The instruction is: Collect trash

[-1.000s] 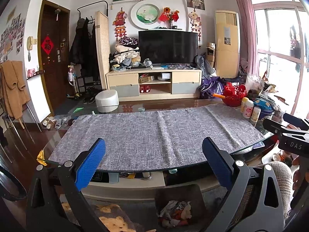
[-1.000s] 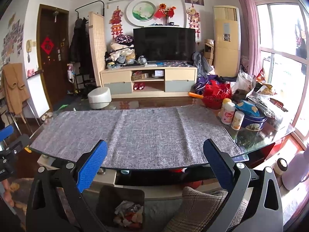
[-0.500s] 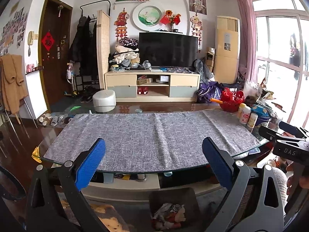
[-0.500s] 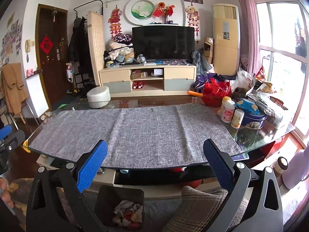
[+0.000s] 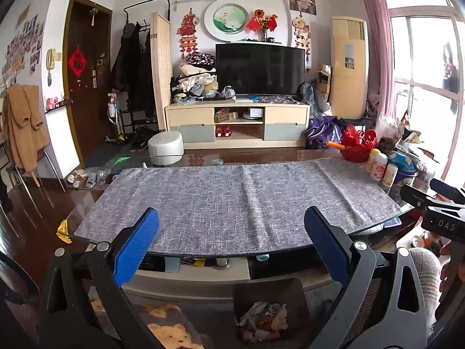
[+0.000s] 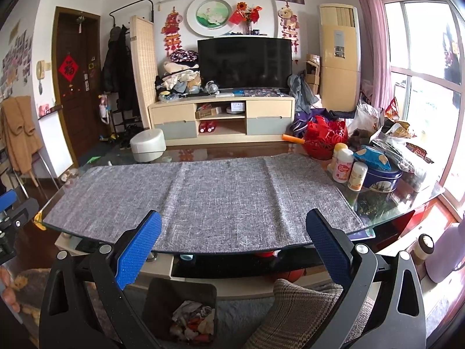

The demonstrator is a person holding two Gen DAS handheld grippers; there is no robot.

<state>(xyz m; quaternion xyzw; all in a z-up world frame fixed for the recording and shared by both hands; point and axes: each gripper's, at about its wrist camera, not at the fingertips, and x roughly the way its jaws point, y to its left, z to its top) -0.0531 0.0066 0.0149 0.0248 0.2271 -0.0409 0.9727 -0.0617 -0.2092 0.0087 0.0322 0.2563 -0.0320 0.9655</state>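
- The left gripper (image 5: 231,242) has its blue-padded fingers (image 5: 136,245) spread wide apart with nothing between them; it is held level, in front of the near edge of the glass table (image 5: 377,229).
- The right gripper (image 6: 234,245) is likewise wide open and empty, its fingers (image 6: 327,247) pointing across the same table toward the far wall.
- Below and between the fingers, on the floor against the near side of the table, stands a dark bin (image 5: 268,309), upright with its mouth facing up. It holds the trash (image 5: 263,324): a loose heap of crumpled white paper and red and orange scraps, with no clear long axis.
- In the right view the same bin (image 6: 180,308) sits lower left, its trash (image 6: 191,321) piled the same way.
- A grey cloth (image 6: 200,203) covers most of the tabletop, running left to right.
- At the table's far right end are a red basket (image 6: 327,139), white bottles (image 6: 343,164) and a blue tin (image 6: 380,176).
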